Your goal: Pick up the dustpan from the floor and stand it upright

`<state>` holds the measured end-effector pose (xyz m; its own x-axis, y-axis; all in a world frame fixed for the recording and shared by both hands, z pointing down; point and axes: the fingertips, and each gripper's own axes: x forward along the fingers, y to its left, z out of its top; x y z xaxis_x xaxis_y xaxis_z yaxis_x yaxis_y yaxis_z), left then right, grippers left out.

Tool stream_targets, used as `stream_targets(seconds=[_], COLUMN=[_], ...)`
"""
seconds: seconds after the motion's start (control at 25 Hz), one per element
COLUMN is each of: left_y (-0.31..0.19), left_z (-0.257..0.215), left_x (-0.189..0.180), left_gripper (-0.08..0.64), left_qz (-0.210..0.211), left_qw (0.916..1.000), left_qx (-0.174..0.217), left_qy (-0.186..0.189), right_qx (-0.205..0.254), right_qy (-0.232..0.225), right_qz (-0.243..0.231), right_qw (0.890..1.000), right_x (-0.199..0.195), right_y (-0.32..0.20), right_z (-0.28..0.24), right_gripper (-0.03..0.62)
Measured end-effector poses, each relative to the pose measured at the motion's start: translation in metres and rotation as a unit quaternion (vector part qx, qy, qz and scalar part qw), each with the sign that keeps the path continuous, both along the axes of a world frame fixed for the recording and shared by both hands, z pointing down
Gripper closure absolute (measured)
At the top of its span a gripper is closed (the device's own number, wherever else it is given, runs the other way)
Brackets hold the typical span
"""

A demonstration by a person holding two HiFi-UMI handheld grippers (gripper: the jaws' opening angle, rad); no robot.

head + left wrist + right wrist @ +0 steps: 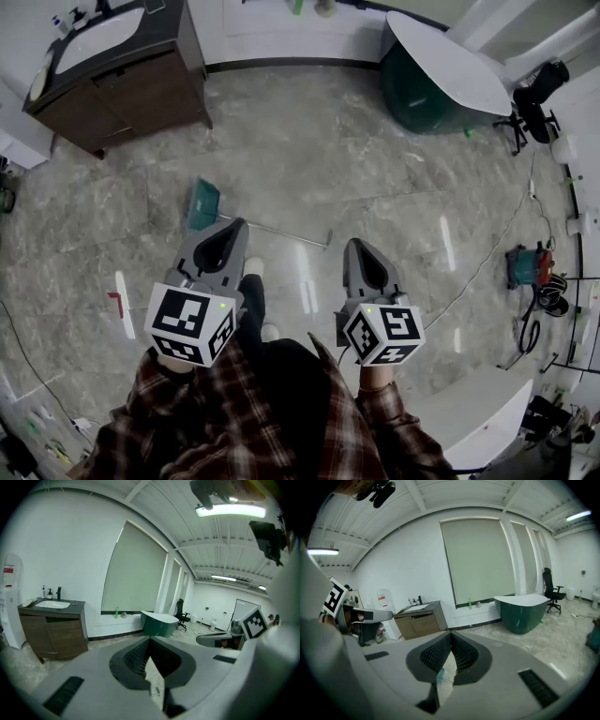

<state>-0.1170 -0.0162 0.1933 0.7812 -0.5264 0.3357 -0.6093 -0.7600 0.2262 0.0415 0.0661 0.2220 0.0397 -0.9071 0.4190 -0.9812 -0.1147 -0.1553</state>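
Grey marbled floor (309, 150) fills most of the head view. A dark wood vanity cabinet (122, 89) w/ a white sink sits top-left, and a green round unit (441, 80) w/ a white top sits top-right. An office chair (534, 103) stands just beyond it.

The person stands mid-room in plaid sleeves (197, 412), one claw in each hand and both held out front, well above the floor.

Left claw (236, 227): jaws together at the tips, nothing btwn them. Its own view shows the pads meeting (150, 641), w/ only floor in the gap behind. Right claw (357, 246): also closed and empty; its own view shows the tips meeting (451, 634).

The dustpan (202, 204) lies flat on the floor ahead of the person, not yet picked up. Its teal pan is just left of the left claw's tip in the head view. The thin metal handle (281, 232) runs right and slightly toward the person, and its end (328, 242) lies btwn the two claws. The same end shows through the left claw's gap (154, 693).

So the long axis lies crosswise to both claws, not in line w/ them. The left hand looks nearer the pan and the right nearer the handle end. Either claw would prob. need to open and drop to floor level first. A grip across the handle seems the likeliest way to tip it upright.
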Motion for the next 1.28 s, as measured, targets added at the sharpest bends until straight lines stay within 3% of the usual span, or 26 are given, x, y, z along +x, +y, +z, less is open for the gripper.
stream_targets(seconds=[0.36,0.6,0.84,1.0,1.28], left_y=[-0.087,-0.100,-0.094,-0.081,-0.074], left_z=[0.015,0.030,0.043,0.058,0.093], left_x=[0.060,0.109,0.170,0.209,0.247], left_gripper=[0.558,0.558,0.558,0.558,0.558], left_qz=[0.079,0.131,0.153,0.154,0.120], left_qw=[0.9966,0.9901,0.9860,0.9846,0.9871], left_qx=[-0.016,-0.035,-0.051,-0.063,-0.083], left_qy=[-0.020,-0.034,-0.043,-0.055,-0.067], right_qx=[-0.003,-0.021,-0.065,-0.091,-0.117], right_qy=[-0.024,-0.034,-0.028,-0.045,-0.073], right_qz=[0.096,0.152,0.197,0.203,0.163], right_qw=[0.995,0.988,0.978,0.974,0.977], right_x=[0.059,0.102,0.163,0.200,0.231], right_y=[-0.067,-0.065,-0.048,-0.039,-0.043], right_z=[0.011,0.025,0.054,0.082,0.123], right_gripper=[0.580,0.580,0.580,0.580,0.580])
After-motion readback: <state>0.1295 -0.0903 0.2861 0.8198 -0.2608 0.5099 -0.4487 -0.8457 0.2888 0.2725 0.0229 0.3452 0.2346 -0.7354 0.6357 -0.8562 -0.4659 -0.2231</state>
